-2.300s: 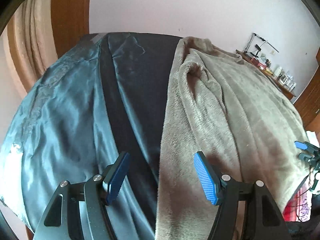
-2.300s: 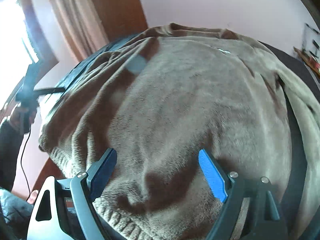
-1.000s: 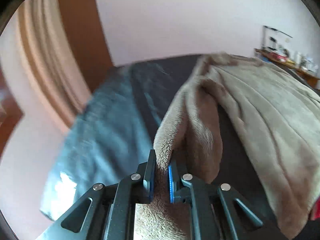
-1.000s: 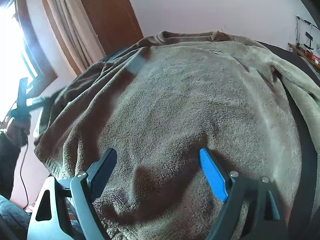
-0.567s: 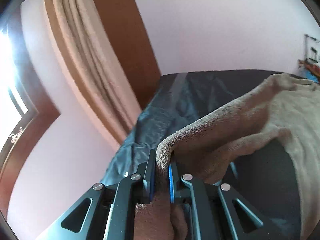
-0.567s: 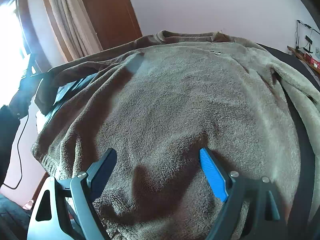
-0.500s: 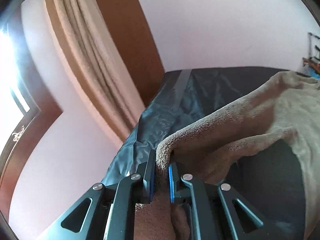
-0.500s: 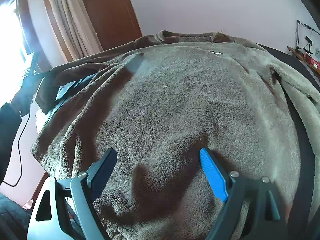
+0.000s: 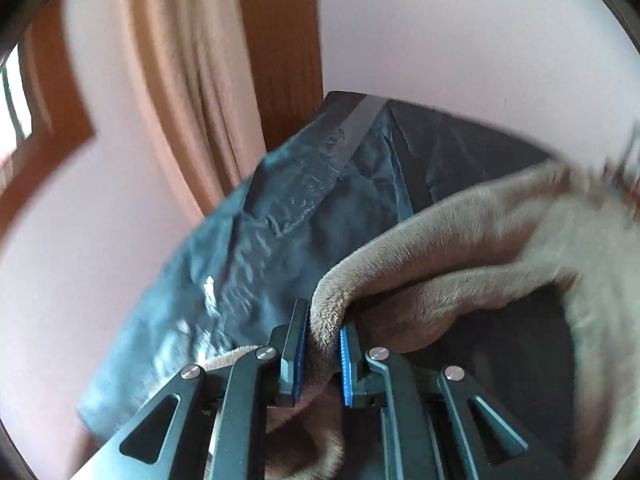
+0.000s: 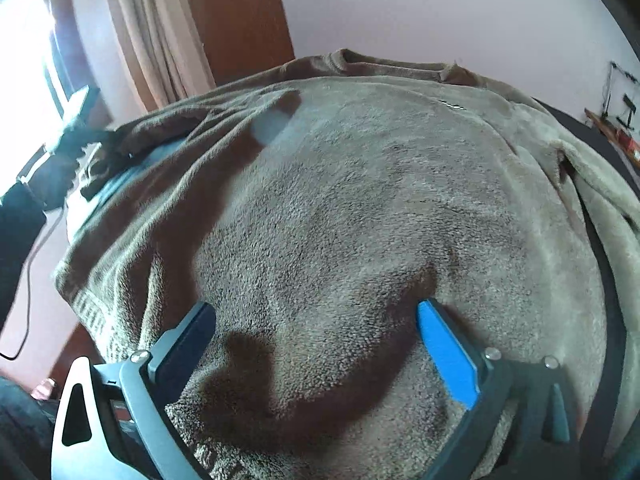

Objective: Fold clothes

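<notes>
A tan fleece sweater [image 10: 360, 200] lies spread over a bed with a dark cover [image 9: 260, 240]. My left gripper [image 9: 322, 344] is shut on the sweater's left sleeve [image 9: 420, 248] and holds it lifted above the bed, stretched back toward the body. In the right wrist view the left gripper [image 10: 76, 120] shows at far left with the raised sleeve [image 10: 160, 128]. My right gripper [image 10: 316, 320] is open, its fingers resting on the sweater's lower body near the ribbed hem [image 10: 92, 312].
A beige curtain [image 9: 180, 80] and a brown wooden frame [image 9: 280, 40] stand by the bed's far left corner. A bright window [image 10: 28, 60] is at left. A shelf with small items [image 10: 616, 120] runs along the right wall. A cable [image 10: 28, 280] hangs at left.
My left gripper closed on the sleeve and lifted it up and to the left, off the bed. The right gripper stayed open on the sweater's lower body.
</notes>
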Demonstrator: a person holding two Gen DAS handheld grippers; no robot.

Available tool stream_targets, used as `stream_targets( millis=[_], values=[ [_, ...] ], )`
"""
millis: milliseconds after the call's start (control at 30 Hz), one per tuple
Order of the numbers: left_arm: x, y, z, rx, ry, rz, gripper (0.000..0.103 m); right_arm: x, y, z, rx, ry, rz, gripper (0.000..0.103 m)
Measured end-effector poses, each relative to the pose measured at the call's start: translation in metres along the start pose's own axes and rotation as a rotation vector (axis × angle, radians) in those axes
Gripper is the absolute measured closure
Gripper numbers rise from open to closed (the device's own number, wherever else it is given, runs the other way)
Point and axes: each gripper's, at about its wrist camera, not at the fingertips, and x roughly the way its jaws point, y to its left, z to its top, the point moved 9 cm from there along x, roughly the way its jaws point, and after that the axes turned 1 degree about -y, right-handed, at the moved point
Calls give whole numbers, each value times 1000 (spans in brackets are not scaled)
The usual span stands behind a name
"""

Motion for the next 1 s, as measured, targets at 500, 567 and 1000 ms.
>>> stream_targets(
  millis=[500,567,1000],
  values=[
    [-26,-10,-14,-101,49,-144,85,0,0,1,10,-6,14,1],
    [-27,-2,-12,-182,57,-197,84,0,0,1,13,-8,16,1],
    [-77,-66,-72,281,-40,-68,83,2,0,2,15,-12,17,1]
  ],
)
